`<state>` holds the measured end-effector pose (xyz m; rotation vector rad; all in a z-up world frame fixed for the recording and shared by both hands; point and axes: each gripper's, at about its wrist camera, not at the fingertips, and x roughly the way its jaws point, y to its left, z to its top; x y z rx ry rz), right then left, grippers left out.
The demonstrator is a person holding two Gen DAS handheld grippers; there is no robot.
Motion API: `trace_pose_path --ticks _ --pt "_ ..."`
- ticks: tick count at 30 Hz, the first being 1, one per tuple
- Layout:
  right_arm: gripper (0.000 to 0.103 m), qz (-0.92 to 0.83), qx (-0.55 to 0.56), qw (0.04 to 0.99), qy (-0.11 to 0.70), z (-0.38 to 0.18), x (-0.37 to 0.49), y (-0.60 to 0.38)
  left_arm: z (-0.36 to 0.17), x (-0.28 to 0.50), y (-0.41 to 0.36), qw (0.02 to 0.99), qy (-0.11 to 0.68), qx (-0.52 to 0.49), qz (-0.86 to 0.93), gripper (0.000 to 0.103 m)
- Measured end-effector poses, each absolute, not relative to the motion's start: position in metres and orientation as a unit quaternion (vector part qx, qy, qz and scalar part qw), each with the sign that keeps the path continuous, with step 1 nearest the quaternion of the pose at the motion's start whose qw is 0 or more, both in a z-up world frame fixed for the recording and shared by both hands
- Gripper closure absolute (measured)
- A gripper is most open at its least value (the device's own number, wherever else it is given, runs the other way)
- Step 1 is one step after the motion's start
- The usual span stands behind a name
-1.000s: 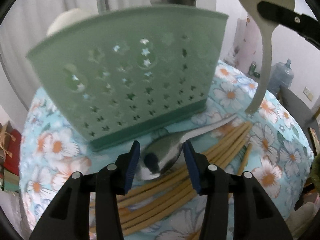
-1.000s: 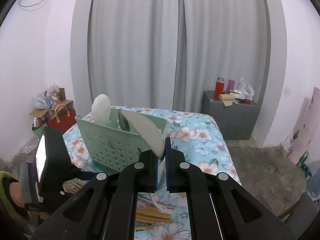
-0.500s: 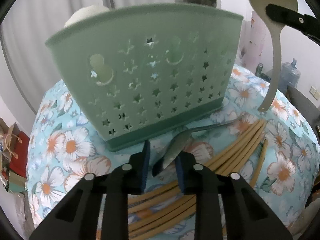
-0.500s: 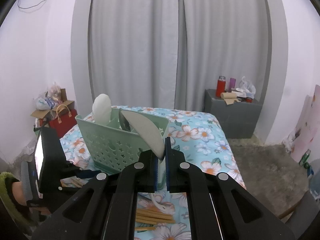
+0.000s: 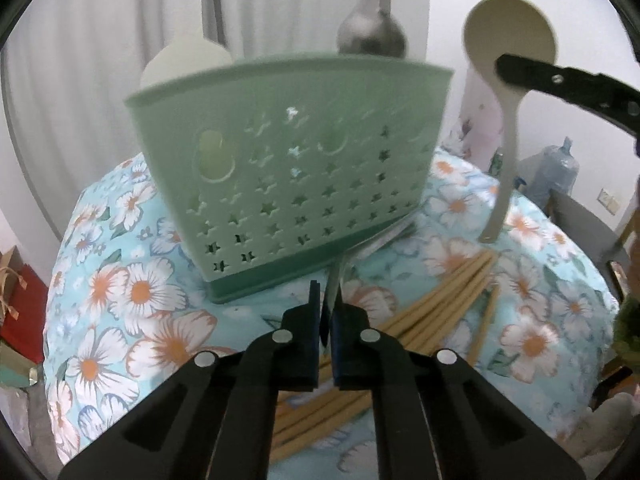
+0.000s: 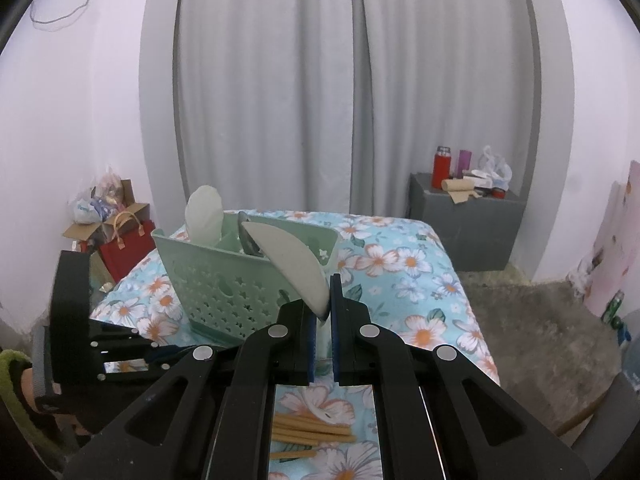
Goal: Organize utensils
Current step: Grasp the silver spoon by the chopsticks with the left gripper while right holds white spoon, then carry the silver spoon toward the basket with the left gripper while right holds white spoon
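Observation:
A green perforated caddy [image 5: 296, 152] stands on the flowered tablecloth [image 5: 120, 300]. Inside it are a white utensil [image 5: 188, 60] and a metal ladle [image 5: 370, 32]. My left gripper [image 5: 328, 300] is shut on the bowl of a metal spoon [image 5: 335, 280], held edge-on just in front of the caddy's base. The spoon's handle runs right along the base. My right gripper [image 6: 322, 300] is shut on the stem of a cream spoon [image 6: 292, 264], held in the air right of the caddy [image 6: 224, 280]. That cream spoon [image 5: 510, 36] also shows in the left wrist view.
Several bamboo chopsticks [image 5: 440, 300] lie loose on the cloth beside and under my left gripper, and the chopsticks [image 6: 312, 432] also show below my right gripper. A grey cabinet [image 6: 464, 232] stands past the table. Bags [image 6: 124, 248] sit on the floor at left.
My left jaws closed on the metal spoon's bowl, which turned from flat to edge-on and lifted off the chopsticks. The left gripper drew back from the caddy. The right gripper kept still.

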<state>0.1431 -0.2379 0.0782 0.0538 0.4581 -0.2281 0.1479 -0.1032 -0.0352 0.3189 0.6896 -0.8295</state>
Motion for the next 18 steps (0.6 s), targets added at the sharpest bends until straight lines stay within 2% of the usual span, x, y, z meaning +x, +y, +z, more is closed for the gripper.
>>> trace_pose_path --ticks 18 --pt "0.099 -0.111 0.036 0.971 0.208 0.086 0.126 -0.238 0.024 0.117 -0.065 0.864 0.290 0.052 -0.409 0.101"
